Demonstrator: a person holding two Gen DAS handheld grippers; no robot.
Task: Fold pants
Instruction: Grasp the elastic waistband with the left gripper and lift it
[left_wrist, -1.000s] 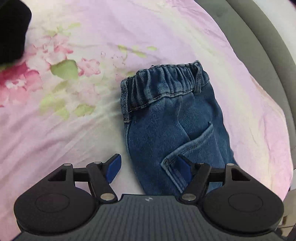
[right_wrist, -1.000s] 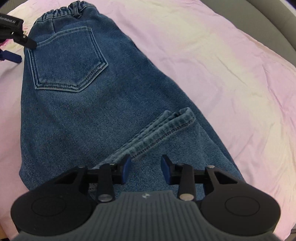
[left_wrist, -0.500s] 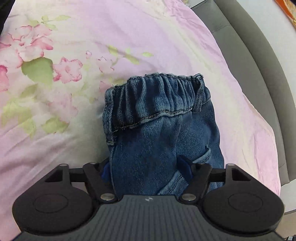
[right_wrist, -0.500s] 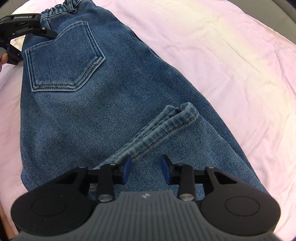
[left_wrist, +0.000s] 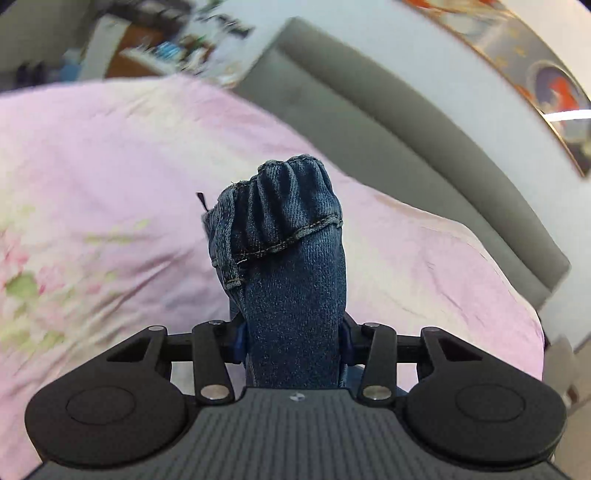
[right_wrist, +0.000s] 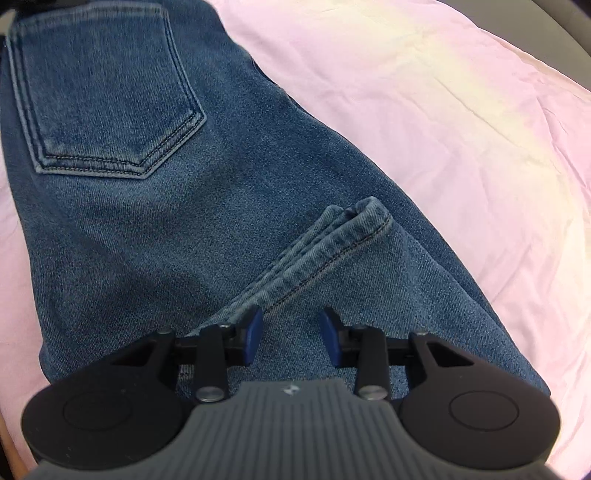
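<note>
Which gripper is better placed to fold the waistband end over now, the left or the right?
Left. The left gripper has just closed on the jeans at the waistband. The right gripper has nothing between its pads, hovering near the hem.

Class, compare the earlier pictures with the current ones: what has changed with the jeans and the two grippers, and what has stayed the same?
The left gripper has been closing its jaws and now pinches the bunched waistband of the jeans, lifting it off the pink bedsheet. The right gripper stays part-open beside the folded-back hem; the legs lie as before.
</note>
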